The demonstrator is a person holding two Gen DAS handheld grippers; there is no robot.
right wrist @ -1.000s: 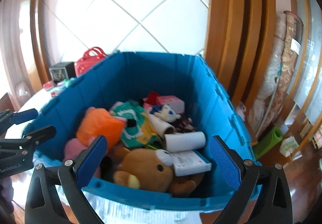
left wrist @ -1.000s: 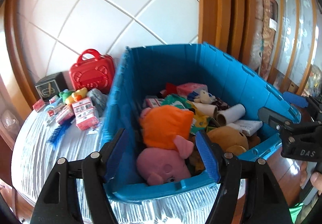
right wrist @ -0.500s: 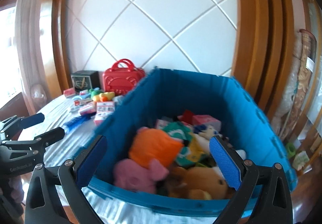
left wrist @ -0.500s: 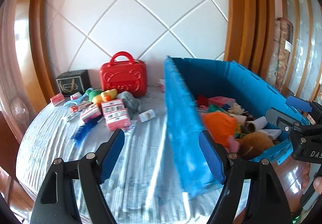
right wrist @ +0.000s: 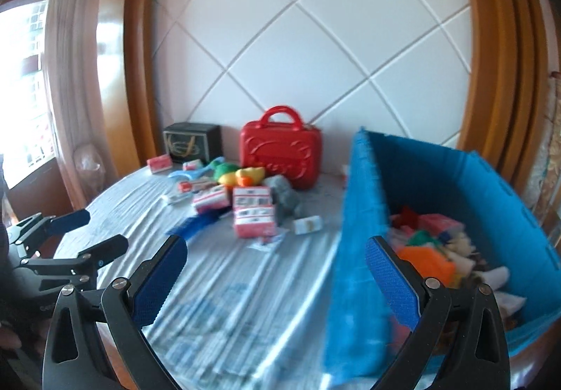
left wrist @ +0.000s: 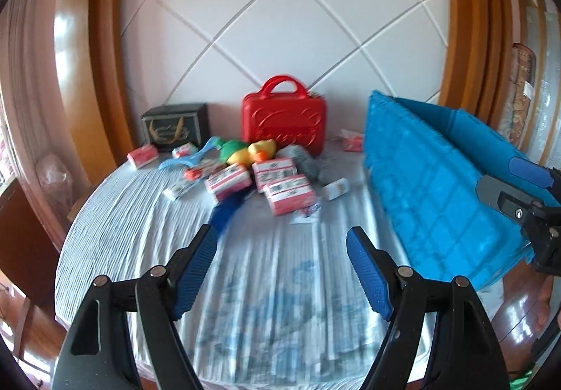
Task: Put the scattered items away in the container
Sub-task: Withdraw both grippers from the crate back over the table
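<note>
Both the left gripper and right gripper, jaws apart and empty, have swung away from the blue container, now to their right, toward the scattered items ahead, so another pick seems next

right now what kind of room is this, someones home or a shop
Most likely a room in a home. A round table with a striped cloth stands against a white padded wall panel framed in glossy wood, with a curtained window to the side. Toys and small boxes lie scattered beside a blue bin.
</note>
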